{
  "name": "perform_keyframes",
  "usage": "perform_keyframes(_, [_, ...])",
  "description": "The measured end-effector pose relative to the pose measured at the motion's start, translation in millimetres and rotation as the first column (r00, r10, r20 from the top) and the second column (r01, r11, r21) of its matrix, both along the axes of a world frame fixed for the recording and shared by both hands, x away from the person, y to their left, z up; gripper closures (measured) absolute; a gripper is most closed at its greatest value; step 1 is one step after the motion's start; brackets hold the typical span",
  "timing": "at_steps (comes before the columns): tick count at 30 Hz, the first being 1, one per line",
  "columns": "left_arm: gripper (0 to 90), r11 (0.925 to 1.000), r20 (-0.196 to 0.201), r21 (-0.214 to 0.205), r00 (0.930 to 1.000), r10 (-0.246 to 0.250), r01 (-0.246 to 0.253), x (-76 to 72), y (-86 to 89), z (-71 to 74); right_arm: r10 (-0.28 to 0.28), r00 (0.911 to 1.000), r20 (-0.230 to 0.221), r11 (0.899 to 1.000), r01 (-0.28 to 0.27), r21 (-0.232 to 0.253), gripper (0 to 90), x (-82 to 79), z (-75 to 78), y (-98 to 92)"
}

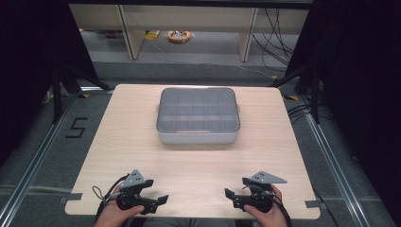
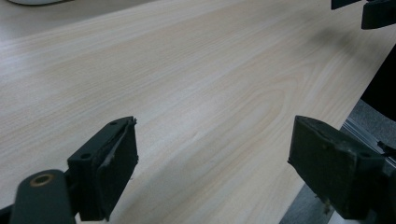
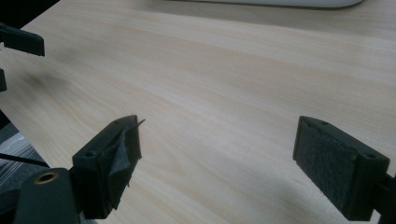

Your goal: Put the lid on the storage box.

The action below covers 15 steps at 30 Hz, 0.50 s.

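Observation:
A grey plastic organiser box [image 1: 198, 116] with a clear lid and several compartments lies shut on the far middle of the light wooden table [image 1: 142, 142]. My left gripper [image 1: 158, 198] rests near the front left edge, held by a hand, jaws pointing right. Its jaws stand wide apart over bare wood in the left gripper view [image 2: 212, 172]. My right gripper [image 1: 230, 196] sits near the front right edge, jaws pointing left, also open and holding nothing [image 3: 217, 172]. The box's white rim [image 3: 280, 2] shows at the top of the right gripper view.
The table stands on grey floor with metal rails [image 1: 331, 156] on both sides. Behind it are shelf legs [image 1: 130, 33], cables [image 1: 276, 38] and a yellow coil [image 1: 178, 36]. Bare wood lies between the grippers and the box.

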<state>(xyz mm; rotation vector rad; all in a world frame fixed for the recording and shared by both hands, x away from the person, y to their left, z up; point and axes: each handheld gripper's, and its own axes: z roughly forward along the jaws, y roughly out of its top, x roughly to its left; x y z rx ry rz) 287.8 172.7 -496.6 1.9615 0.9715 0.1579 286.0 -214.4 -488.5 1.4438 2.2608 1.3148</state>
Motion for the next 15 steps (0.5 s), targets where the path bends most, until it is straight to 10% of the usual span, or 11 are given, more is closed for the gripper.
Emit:
perform_keyframes(5, [14.9,1.0,-0.011,0.009,0.9999,-0.001,0.001,-2.6,-0.7,-1.0,0.041,0.9984,0.04,0.999,-0.04,-0.033,16.2,-2.0,-5.6,-1.9])
perform_keyframes(15, [14.9,0.9997,-0.02,0.021,0.9997,-0.016,0.016,-0.3,0.6,-2.5,0.034,0.9993,-0.016,0.999,-0.034,-0.02,16.2,-9.0,-7.5,1.5])
